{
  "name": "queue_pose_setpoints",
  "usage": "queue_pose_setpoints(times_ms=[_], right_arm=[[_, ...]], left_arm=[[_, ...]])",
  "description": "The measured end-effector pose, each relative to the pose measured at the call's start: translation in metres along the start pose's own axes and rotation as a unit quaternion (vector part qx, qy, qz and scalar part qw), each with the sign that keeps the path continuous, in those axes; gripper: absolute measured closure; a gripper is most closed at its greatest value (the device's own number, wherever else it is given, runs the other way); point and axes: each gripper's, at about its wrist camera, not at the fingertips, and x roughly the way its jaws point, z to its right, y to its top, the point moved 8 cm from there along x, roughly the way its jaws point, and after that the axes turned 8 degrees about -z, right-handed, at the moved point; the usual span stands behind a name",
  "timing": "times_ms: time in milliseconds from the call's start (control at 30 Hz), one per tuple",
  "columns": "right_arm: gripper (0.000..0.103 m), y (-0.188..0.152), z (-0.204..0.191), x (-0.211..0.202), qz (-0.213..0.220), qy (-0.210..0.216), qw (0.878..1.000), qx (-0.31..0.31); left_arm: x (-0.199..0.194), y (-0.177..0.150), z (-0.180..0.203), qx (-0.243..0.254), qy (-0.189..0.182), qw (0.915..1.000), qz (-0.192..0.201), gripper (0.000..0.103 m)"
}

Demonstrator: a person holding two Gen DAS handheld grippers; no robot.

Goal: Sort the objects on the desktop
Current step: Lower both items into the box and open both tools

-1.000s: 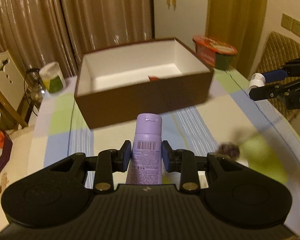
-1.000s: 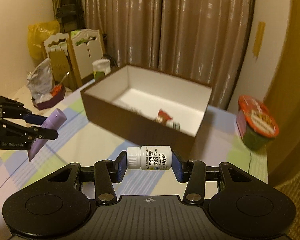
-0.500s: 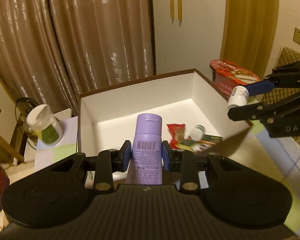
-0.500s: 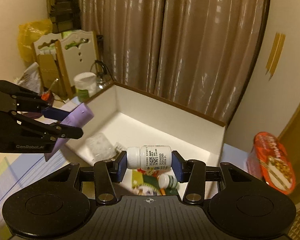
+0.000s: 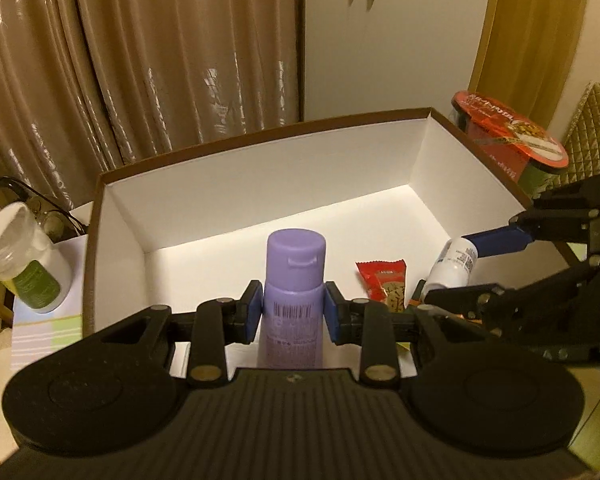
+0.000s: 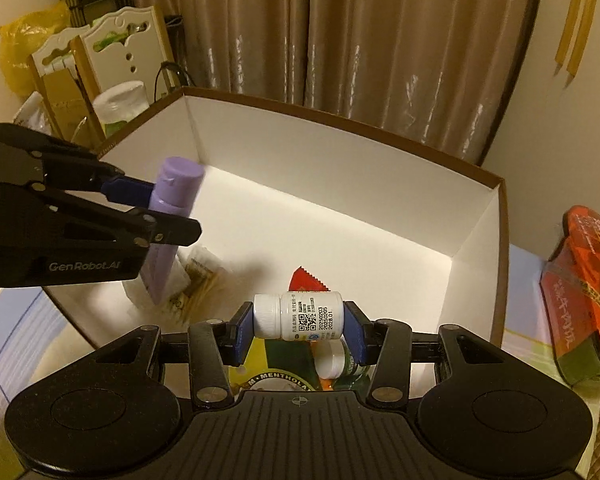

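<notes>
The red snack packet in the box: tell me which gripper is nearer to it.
Right. The right gripper, holding the white pill bottle, hangs just above the red snack packet. The left gripper, holding the purple bottle, is over the box's other side.

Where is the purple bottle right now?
The purple bottle is clamped in the left gripper, held above the left part of the open box; in the right wrist view it hangs at the left.

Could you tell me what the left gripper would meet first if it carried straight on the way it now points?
Probably the white floor of the box, just ahead of the purple bottle that the left gripper holds; depth is uncertain, and a flatter path would reach the far wall.
</notes>
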Motion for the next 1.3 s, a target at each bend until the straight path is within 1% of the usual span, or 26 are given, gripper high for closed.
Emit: queue_pose_setpoints(times_ms=[133,400,533,600,633,667,1033,1300], right_arm=[[0.057,0.001,0.002,0.006,-0.002,0.006,1.000,0.005],[0.057,-0.005,0.006,0.004,-0.005,0.006,1.000,0.004],[0.057,0.000,0.002,0.009,-0.007,0.004,1.000,0.001],[0.057,0.001,0.000,0.011,-0.009,0.004,1.000,0.001],[0.057,0.002,-0.001,0.013,-0.009,0.004,1.000,0.000],[0.057,0.003,-0.002,0.014,-0.010,0.004,1.000,-0.001],[0.057,0.005,-0.011,0.017,-0.005,0.006,1.000,-0.015],[0.056,0.007,-0.013,0.016,-0.001,-0.006,1.000,-0.020]], left_arm=[[0.007,0.004,0.001,0.006,0.002,1.0000,-0.001,0.076],[0.016,0.008,0.004,0.008,0.001,1.0000,-0.001,0.075],[0.019,0.009,0.005,0.005,-0.002,1.0000,-0.002,0.075],[0.021,0.009,0.005,0.004,-0.004,1.0000,-0.002,0.073],[0.021,0.009,0.006,0.004,-0.005,1.0000,-0.003,0.069],[0.021,0.009,0.006,0.004,-0.006,1.0000,-0.002,0.068],[0.019,0.006,0.005,0.003,-0.006,1.0000,0.000,0.068],[0.016,0.004,0.002,-0.002,-0.004,1.0000,0.000,0.068]])
